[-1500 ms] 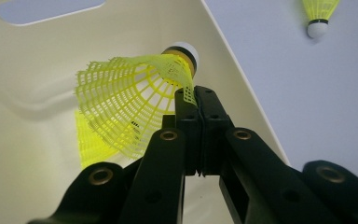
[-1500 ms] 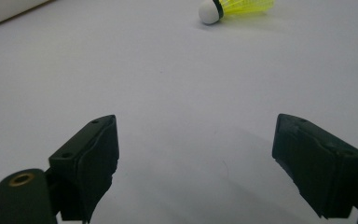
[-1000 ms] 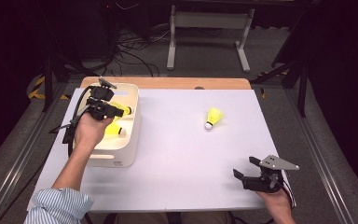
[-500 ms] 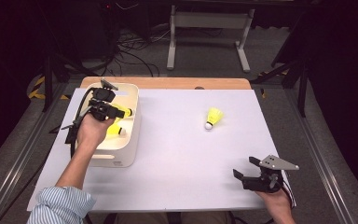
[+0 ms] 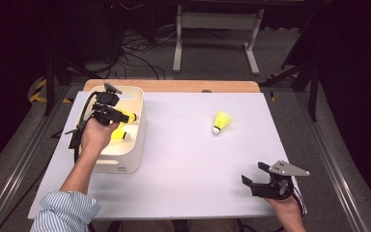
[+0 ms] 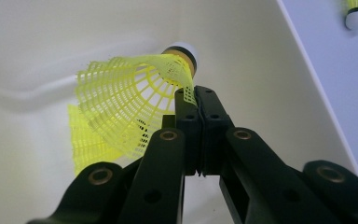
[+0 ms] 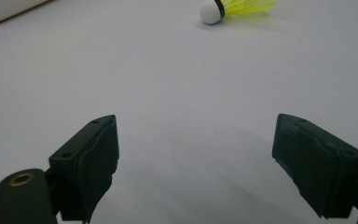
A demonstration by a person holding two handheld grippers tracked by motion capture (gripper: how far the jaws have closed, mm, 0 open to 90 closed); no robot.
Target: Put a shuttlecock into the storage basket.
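Observation:
My left gripper (image 5: 121, 116) hovers over the white bin (image 5: 125, 164) at the table's left. Its jaws are pressed together (image 6: 196, 91), pinching the edge of a yellow mesh shuttlecock (image 6: 130, 100) whose white cork points away from me. That held shuttlecock (image 5: 131, 117) hangs inside the bin's opening. A second yellow shuttlecock (image 6: 81, 142) lies on the bin floor beneath it (image 5: 119, 136). A third one (image 5: 221, 122) lies on the white tabletop to the right of the middle (image 7: 237, 8). At the near right, my right gripper (image 5: 251, 175) rests low with its jaws wide apart and nothing between them (image 7: 196, 128).
The white table sheet (image 5: 188, 159) spreads between the bin and the right gripper. A wooden strip (image 5: 183, 86) borders the far edge. Beyond it are a metal stand (image 5: 215, 29) and cables on a dark floor. The bin's corner (image 7: 4, 11) shows far off in the right gripper view.
My left gripper, still holding the shuttlecock, has shifted only slightly over the bin. The right gripper has stayed where it was.

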